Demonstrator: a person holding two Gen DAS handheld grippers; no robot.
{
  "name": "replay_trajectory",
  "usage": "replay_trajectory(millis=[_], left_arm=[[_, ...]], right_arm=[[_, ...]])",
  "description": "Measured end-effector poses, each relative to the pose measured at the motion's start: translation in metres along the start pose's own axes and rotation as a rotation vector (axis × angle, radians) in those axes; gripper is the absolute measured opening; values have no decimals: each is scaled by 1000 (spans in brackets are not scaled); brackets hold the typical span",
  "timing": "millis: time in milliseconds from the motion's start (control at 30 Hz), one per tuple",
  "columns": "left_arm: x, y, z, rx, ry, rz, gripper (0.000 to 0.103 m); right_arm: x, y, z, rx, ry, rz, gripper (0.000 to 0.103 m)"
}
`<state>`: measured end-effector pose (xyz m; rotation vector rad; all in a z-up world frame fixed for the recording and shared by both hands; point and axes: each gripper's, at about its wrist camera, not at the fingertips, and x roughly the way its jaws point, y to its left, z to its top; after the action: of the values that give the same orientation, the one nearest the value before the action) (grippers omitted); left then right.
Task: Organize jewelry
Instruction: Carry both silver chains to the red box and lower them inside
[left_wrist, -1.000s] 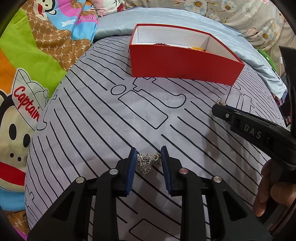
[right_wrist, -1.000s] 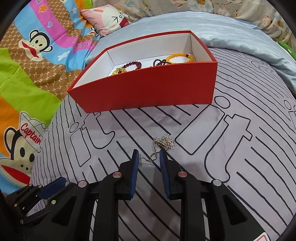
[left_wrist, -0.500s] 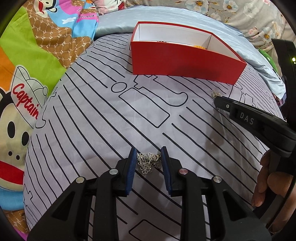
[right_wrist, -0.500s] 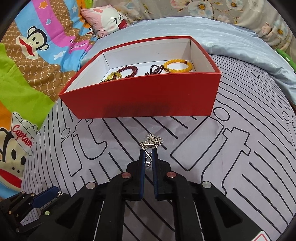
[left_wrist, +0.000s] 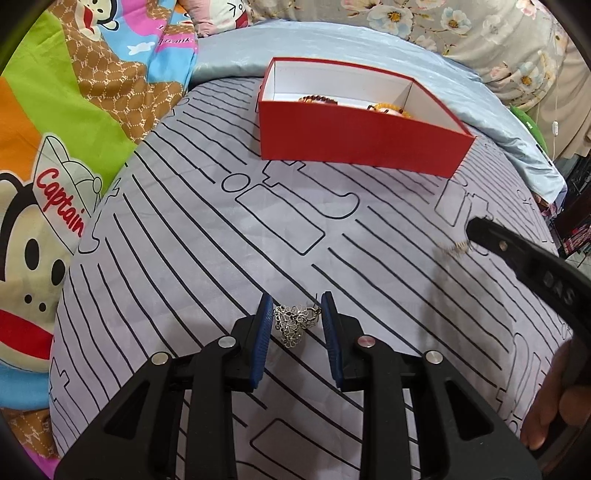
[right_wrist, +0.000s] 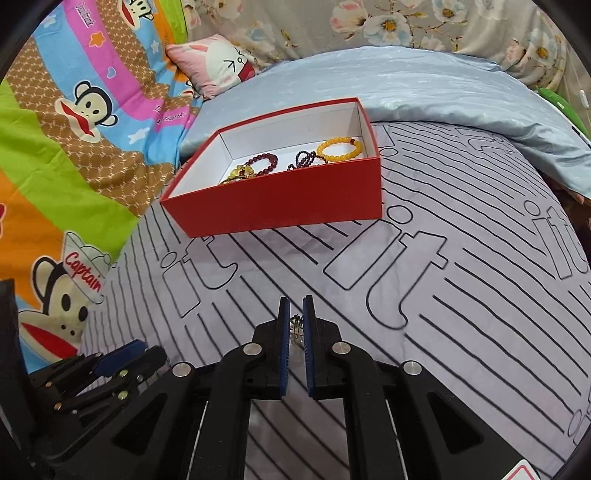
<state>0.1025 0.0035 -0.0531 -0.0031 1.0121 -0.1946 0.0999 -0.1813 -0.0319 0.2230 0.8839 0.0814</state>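
A silver flower-link chain (left_wrist: 294, 322) lies bunched on the grey lined sheet between the fingers of my left gripper (left_wrist: 296, 314), which is open around it. My right gripper (right_wrist: 296, 316) is shut on a second silver flower chain (right_wrist: 296, 329) and holds it above the sheet; that chain dangles at its tip in the left wrist view (left_wrist: 456, 248). The red box (right_wrist: 280, 201) with a white inside stands ahead and holds a yellow bead bracelet (right_wrist: 339, 149) and dark red bead bracelets (right_wrist: 264, 163).
The bed carries a grey sheet with black line print (left_wrist: 192, 240), a colourful monkey-print blanket (left_wrist: 48, 155) on the left and a pale blue quilt (right_wrist: 424, 85) behind the box. A pink cartoon pillow (right_wrist: 218, 62) lies at the back.
My right gripper closed on the second flower chain and lifted it off the sheet, drawing back from the box. My left gripper stays open around the first chain.
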Motion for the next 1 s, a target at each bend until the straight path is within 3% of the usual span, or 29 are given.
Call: replay_trajectory(millis=[333, 567, 767, 1000], left_arm=[[-35, -5, 0, -13, -32, -84, 26], [-54, -8, 7, -4, -64, -91, 26], [-66, -12, 30, 11, -111, -82, 26], [-74, -22, 84, 43, -189, -49, 26]], right_arm=[[-45, 7, -16, -12, -36, 30, 6], [-62, 10, -13, -23, -66, 41, 6], [-71, 15, 8, -48, -109, 43, 6], [-67, 21, 53, -81, -158, 38, 6]])
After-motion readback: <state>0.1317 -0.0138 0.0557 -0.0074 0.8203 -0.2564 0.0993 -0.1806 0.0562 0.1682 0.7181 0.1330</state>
